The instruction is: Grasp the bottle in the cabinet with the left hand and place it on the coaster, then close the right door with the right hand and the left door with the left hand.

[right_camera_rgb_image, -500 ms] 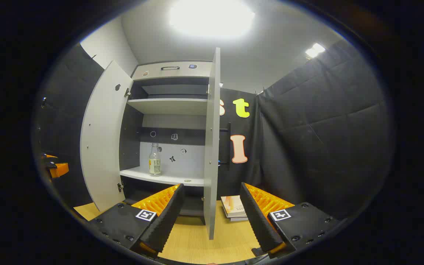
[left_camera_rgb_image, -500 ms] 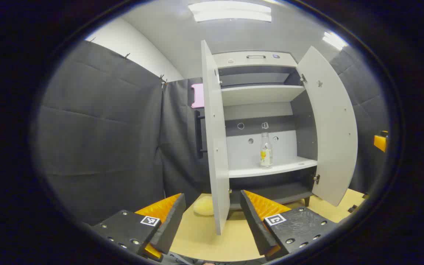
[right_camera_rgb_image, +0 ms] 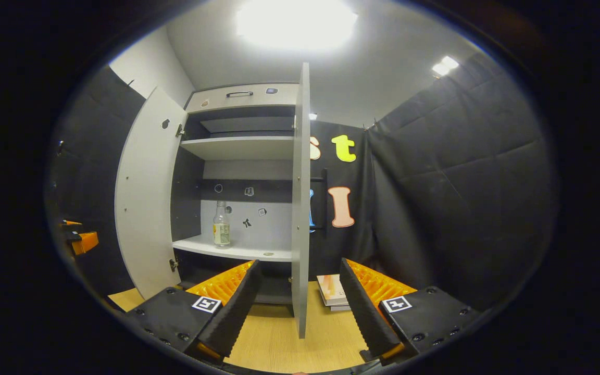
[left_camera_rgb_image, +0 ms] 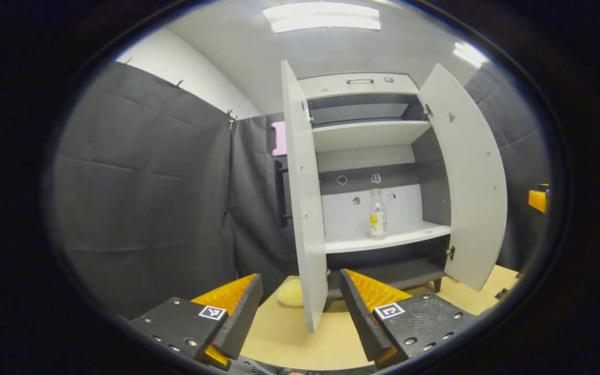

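both grippers carry ribbed wedge fingers (left_camera_rgb_image: 237, 317) on black screw-studded blocks bearing square white-bordered markers.

The bottle (left_camera_rgb_image: 377, 220) stands on a shelf (left_camera_rgb_image: 383, 240) inside the cabinet (left_camera_rgb_image: 362, 86), between both open doors; books (right_camera_rgb_image: 332, 291), apparently, lie beside it.

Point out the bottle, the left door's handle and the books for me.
bottle (left_camera_rgb_image: 377, 221), left gripper view, on its label.
left door's handle (left_camera_rgb_image: 279, 192), left gripper view, on the vertical bar.
books (right_camera_rgb_image: 333, 290), right gripper view, on the top cover.
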`<state>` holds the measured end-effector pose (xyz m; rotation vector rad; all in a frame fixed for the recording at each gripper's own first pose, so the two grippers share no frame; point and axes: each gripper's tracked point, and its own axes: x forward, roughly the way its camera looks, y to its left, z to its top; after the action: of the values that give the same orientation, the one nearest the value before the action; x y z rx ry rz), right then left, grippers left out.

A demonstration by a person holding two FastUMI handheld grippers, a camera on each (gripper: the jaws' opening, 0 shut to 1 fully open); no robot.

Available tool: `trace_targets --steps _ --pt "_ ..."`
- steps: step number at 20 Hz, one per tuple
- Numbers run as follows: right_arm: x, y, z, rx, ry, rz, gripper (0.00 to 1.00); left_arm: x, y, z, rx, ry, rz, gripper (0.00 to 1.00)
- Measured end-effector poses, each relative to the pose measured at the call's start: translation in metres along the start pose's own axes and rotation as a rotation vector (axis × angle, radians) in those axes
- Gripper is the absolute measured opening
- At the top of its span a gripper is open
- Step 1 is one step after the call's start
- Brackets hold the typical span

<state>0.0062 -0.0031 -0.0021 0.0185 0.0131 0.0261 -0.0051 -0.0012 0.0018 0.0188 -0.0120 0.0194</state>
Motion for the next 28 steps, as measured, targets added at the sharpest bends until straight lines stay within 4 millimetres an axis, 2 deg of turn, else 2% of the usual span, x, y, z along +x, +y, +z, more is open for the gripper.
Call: trace_targets --steps 4,6,7,11,16,23,25,28 --pt "0.001 -0.004 0.002 0.001 -0.005 0.003 0.94 -0.001 -0.001 0.001 -0.005 -0.007 -0.001 0.88" --pt "0.002 -0.007 0.0 0.004 -0.003 0.003 0.96 -0.001 -0.002 0.002 -0.004 -0.011 -0.003 0.87" --pt "0.002 -0.008 0.0 0.005 -0.001 0.003 0.94 -0.002 -0.003 0.003 -0.002 -0.013 -0.004 0.87" --pt "0.006 -0.013 -0.003 0.009 0.002 0.006 0.96 -0.005 -0.006 0.005 0.008 -0.017 -0.006 0.87" --pt "0.012 -0.02 -0.005 0.013 0.008 0.015 0.96 -0.004 -0.016 0.011 0.014 -0.023 -0.002 0.88" --pt "0.019 -0.031 -0.009 0.018 0.008 0.028 0.96 -0.006 -0.031 0.005 0.003 -0.009 0.009 0.87" --pt "0.02 -0.034 -0.007 0.01 -0.008 0.03 0.96 -0.005 -0.036 0.007 0.004 -0.004 0.002 0.87" --pt "0.027 -0.038 -0.011 0.02 -0.003 0.052 0.96 0.004 -0.045 0.023 0.002 -0.019 -0.003 0.87"
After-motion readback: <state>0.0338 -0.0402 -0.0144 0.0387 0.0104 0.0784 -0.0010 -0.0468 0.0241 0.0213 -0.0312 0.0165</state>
